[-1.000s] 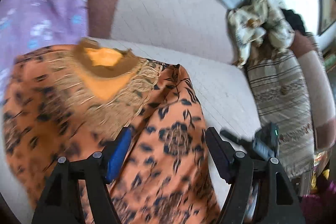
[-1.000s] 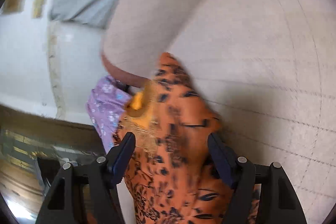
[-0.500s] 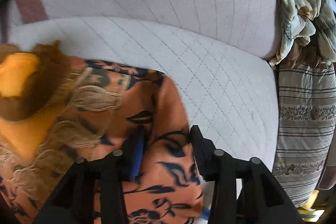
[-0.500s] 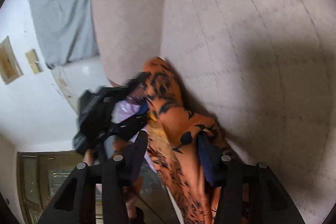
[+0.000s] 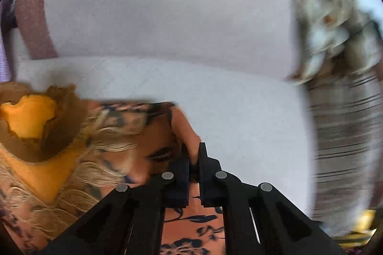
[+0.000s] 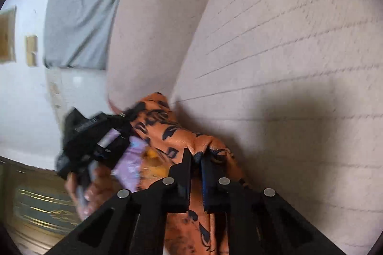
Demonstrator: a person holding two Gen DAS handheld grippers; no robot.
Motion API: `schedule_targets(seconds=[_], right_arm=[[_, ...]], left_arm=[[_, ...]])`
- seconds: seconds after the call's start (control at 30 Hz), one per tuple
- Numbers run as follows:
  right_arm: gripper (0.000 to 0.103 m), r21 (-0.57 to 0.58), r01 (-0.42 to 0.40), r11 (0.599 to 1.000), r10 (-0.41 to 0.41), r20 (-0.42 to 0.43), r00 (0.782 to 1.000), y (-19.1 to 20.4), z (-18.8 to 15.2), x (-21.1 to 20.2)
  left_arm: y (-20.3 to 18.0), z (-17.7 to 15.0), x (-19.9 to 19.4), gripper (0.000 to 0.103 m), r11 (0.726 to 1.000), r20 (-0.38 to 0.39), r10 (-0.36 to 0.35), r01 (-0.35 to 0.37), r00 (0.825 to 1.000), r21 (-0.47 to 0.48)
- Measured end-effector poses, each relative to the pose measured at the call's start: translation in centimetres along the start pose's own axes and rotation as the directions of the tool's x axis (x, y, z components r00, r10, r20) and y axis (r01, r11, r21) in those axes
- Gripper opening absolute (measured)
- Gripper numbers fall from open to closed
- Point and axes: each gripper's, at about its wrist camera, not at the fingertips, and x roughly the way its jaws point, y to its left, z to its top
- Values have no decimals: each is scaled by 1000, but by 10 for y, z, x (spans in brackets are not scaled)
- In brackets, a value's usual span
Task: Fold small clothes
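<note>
Soft orange cloth (image 5: 186, 224) with dark flowers and a bumpy stitched thread trim. Hard black plastic tongs (image 5: 194, 159), matt (small shiny metal pins on top). Same matt black plastic on the other tongs (image 6: 196, 159). Quilted sofa cover (image 6: 299, 44), pale cloth, lined with stitches.

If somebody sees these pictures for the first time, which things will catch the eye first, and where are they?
First comes the orange garment with dark flowers, lying on the pale quilted sofa in the lower left of the left wrist view, its yellow neck opening at the far left. The left hand-held gripper and the right hand-held gripper are each shut on a pinch of this cloth. A crumpled pale cloth sits at the upper right of the left wrist view.
</note>
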Motion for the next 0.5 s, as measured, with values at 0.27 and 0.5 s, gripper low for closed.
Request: schedule_targets(seconds=[0.27, 0.5], right_arm=[[28, -91, 132, 987, -137, -50, 989, 4, 8, -8], [84, -231, 97, 968, -91, 36, 995, 39, -3, -61]], left_arm=[[13, -51, -72, 76, 993, 137, 38, -53, 990, 106], [92, -192, -208, 79, 972, 371, 205, -233, 906, 30]])
